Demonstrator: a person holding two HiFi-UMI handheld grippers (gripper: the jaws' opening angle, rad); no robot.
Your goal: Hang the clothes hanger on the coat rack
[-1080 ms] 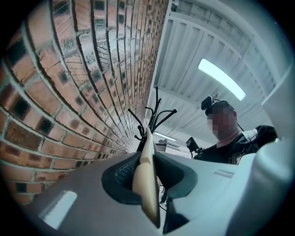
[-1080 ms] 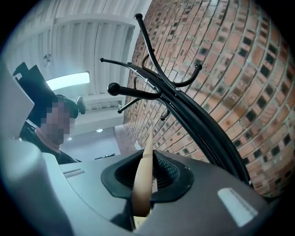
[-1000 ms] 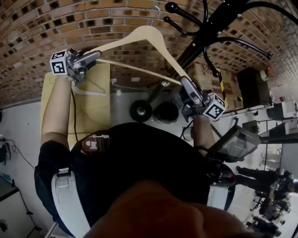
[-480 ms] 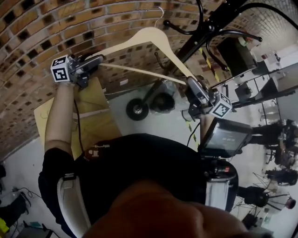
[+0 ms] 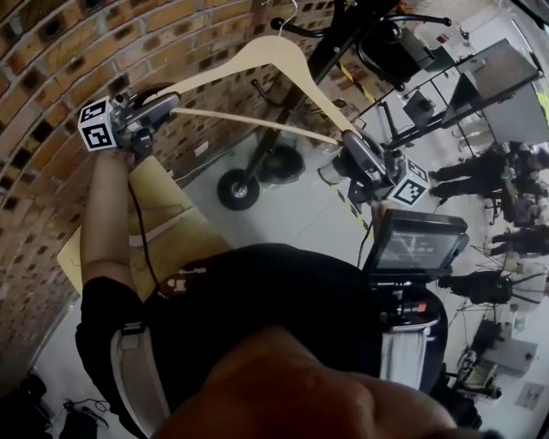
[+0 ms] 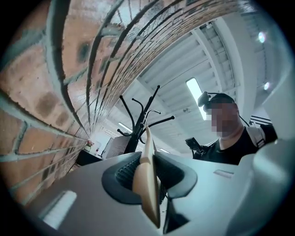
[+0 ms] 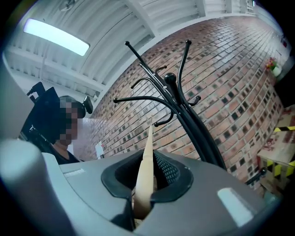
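Observation:
A pale wooden clothes hanger [image 5: 257,60] with a metal hook [image 5: 290,15] is held up in front of the brick wall. My left gripper [image 5: 171,101] is shut on its left end, and the wood [image 6: 148,179] runs edge-on between the dark pads. My right gripper [image 5: 350,142] is shut on the right end, where the hanger [image 7: 145,177] again shows edge-on. The black coat rack [image 5: 322,43] stands just right of the hook, its curved arms [image 7: 152,99] spreading above. The hook hangs close to one arm; whether they touch is unclear.
A brick wall [image 5: 77,51] fills the left. A wheeled base [image 5: 238,189] sits on the pale floor below the hanger, and a tan board [image 5: 163,223] leans by the wall. Desks, equipment and people [image 5: 506,171] fill the right side. A screen device [image 5: 418,243] hangs at the person's right hip.
The view has swung right, bringing the room at right into sight. Both grippers keep their hold, and the hanger's hook has drawn nearer the coat rack's arms.

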